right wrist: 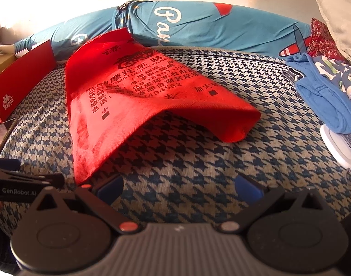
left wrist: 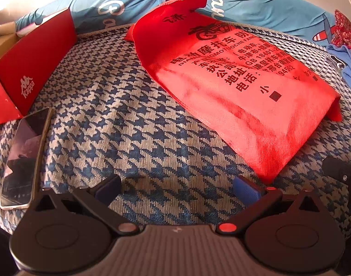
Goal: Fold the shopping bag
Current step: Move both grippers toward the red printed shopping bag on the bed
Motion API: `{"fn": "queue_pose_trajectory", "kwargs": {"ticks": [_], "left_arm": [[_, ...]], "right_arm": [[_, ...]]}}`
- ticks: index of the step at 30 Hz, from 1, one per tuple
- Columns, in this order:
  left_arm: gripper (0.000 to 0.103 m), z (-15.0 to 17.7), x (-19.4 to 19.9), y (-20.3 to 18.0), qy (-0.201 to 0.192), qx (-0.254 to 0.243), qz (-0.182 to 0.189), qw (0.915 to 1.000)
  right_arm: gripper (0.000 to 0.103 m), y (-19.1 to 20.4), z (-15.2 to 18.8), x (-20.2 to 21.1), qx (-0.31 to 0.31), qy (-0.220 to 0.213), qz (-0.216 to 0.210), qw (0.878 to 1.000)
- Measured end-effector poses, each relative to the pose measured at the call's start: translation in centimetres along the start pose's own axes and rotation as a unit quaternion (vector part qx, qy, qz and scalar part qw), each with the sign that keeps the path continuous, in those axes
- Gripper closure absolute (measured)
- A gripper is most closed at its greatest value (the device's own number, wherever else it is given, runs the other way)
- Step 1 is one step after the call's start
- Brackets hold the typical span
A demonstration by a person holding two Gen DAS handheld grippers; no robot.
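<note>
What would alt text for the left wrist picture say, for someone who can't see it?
A red shopping bag printed with black Chinese text lies on a blue-and-white houndstooth bed cover, ahead of the open, empty left gripper. A phone and a red Kappa box sit at left.

Rumpled red printed bag [left wrist: 233,87] on bedspread

Bare houndstooth bedcover [left wrist: 120,124] lies open in front of both grippers, between them and the red bag [left wrist: 235,87]. On the left, a phone [left wrist: 23,158] and a red box [left wrist: 35,62] crowd the edge. On the right, blue clothes [right wrist: 322,92] and a white round object [right wrist: 336,147] block that side. A blue pillow [right wrist: 198,25] closes the far end behind the bag.
</note>
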State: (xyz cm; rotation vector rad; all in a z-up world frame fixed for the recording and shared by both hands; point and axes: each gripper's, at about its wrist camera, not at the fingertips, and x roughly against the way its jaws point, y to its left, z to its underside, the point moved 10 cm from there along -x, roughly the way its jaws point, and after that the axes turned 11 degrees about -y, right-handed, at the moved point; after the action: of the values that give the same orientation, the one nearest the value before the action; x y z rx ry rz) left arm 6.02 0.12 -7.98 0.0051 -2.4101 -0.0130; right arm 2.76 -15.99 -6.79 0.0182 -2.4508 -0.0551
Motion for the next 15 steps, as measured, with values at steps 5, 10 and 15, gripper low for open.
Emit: {"fn": "queue_pose_trajectory", "kwargs": {"ticks": [5,10,15], "left_arm": [[0.000,0.16,0.03,0.07,0.004,0.008,0.005,0.9999],[0.000,0.28,-0.01,0.17,0.016,0.016,0.001,0.9997],[0.000,0.45,0.84,-0.68,0.019,0.018,0.003,0.9997]], "right_arm": [[0.000,-0.67,0.21,0.07,-0.037,0.018,-0.014,0.999],[0.000,-0.54,0.56,-0.38,-0.048,0.032,-0.001,0.998],[0.000,-0.36,0.93,-0.05,-0.040,0.039,0.007,0.998]]}}
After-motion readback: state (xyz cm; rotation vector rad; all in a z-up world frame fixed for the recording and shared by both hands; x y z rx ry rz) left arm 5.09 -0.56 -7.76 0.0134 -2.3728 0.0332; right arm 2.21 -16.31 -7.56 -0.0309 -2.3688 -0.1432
